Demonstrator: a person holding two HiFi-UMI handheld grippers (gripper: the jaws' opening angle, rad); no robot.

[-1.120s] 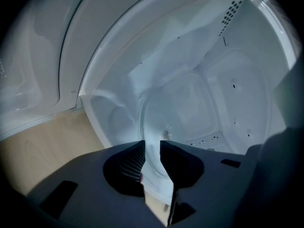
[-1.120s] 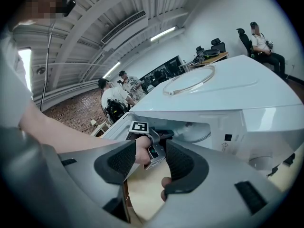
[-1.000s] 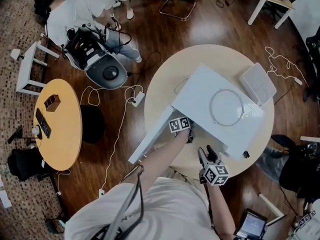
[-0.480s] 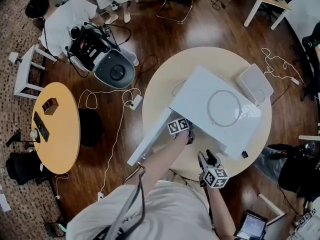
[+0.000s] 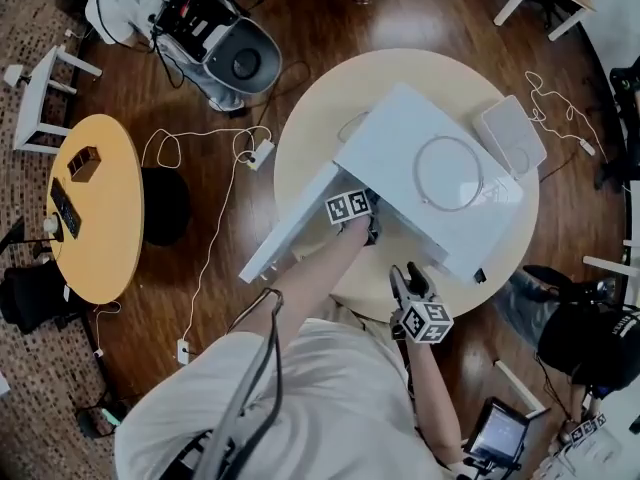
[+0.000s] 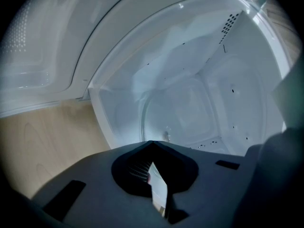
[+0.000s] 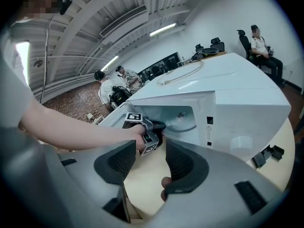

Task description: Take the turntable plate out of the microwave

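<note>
The white microwave (image 5: pixel 400 153) stands on the round table (image 5: pixel 305 133), its door (image 5: pixel 290 226) swung open to the left. Inside lies the clear glass turntable plate (image 6: pixel 183 110), seen also in the right gripper view (image 7: pixel 184 124). My left gripper (image 6: pixel 152 144) reaches into the cavity, and its jaws stand shut on the plate's near rim (image 7: pixel 160 126). In the head view only its marker cube (image 5: pixel 347 206) shows at the microwave's mouth. My right gripper (image 7: pixel 145 163) hovers open and empty over the table's front edge (image 5: pixel 408 280), short of the microwave.
A white flat box (image 5: pixel 510 136) and a cable lie at the table's far right. A small black part (image 5: pixel 478 276) sits by the microwave's right corner. A yellow side table (image 5: pixel 95 208) and a grey machine (image 5: pixel 245 63) stand to the left. People sit around the room.
The head view has shifted, so the table sits higher and further left. Both grippers keep about the same places relative to the microwave.
</note>
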